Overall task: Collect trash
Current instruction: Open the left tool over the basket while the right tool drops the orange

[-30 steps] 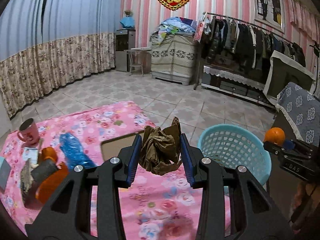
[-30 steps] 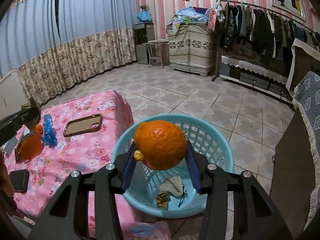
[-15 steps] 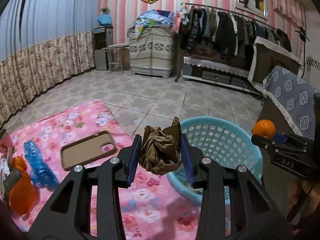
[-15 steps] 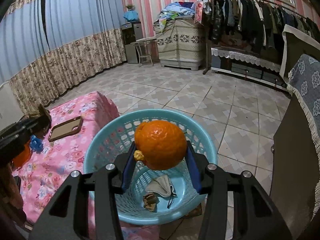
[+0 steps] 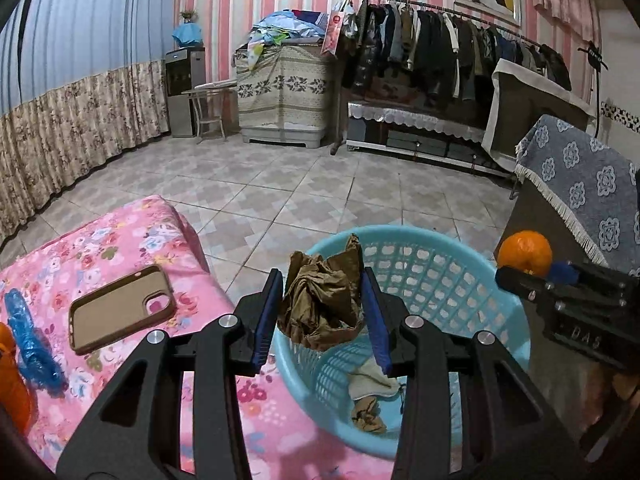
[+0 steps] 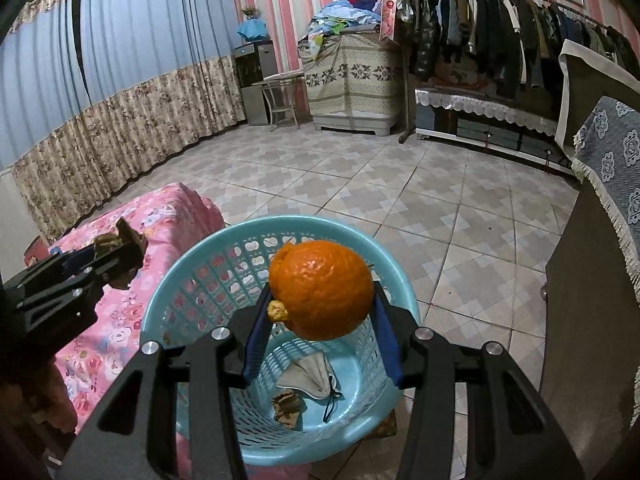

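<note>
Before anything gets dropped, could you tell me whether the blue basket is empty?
Not empty: the blue basket already holds a face mask and a brown scrap.

"DAS" – on right gripper (image 5: 568,280).

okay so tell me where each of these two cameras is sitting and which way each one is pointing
Left wrist: rides the left gripper, looking along its fingers, shut on a crumpled brown paper wad, over the blue basket's near rim; the right gripper enters from the right.
Right wrist: rides the right gripper, shut on an orange, looking down into the basket from above; the left gripper shows at left.
Shared: basket, face mask inside it, pink floral cloth, both grippers, tiled floor and clothes rack beyond.
</note>
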`<state>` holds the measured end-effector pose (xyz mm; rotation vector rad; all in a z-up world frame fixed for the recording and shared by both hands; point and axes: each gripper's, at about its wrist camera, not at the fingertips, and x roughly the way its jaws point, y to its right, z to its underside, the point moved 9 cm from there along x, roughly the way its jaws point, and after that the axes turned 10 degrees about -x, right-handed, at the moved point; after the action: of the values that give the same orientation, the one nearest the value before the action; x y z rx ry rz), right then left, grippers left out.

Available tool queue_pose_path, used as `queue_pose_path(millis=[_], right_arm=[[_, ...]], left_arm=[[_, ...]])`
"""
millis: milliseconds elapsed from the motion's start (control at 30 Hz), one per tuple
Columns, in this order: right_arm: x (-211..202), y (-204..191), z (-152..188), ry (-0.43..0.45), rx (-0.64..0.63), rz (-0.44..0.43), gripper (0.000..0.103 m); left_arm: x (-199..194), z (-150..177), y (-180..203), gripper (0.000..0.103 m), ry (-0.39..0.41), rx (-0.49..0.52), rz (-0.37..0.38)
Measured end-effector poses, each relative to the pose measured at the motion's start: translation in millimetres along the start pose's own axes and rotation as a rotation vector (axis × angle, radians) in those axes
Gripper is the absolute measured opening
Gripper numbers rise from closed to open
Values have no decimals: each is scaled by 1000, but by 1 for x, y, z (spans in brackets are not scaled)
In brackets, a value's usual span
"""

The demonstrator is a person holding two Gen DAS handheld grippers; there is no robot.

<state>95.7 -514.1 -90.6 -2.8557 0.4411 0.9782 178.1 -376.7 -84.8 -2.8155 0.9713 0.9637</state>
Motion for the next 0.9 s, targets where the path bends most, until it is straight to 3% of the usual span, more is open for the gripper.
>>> queue_pose_path(millis=[100, 167, 233, 367, 600, 900], right_arm=[[2, -1, 1, 0, 2, 0, 47], [2, -1, 1, -2, 0, 0, 47], [3, -1, 3, -4, -3, 1, 47], [6, -6, 5, -9, -6, 4, 47], [9, -13, 9, -14, -5, -3, 47], [18, -27, 4, 3, -16, 10, 48]], left_arm=[[-1, -7, 2, 51, 14, 3, 2], [-4, -11, 3, 65, 32, 1, -6], [-9, -17, 3, 70, 46, 1, -8], [-21, -27, -11, 91, 80, -3, -68], [-44, -31, -36, 98, 96, -3, -141], [-65, -27, -68, 98, 106, -38, -200]])
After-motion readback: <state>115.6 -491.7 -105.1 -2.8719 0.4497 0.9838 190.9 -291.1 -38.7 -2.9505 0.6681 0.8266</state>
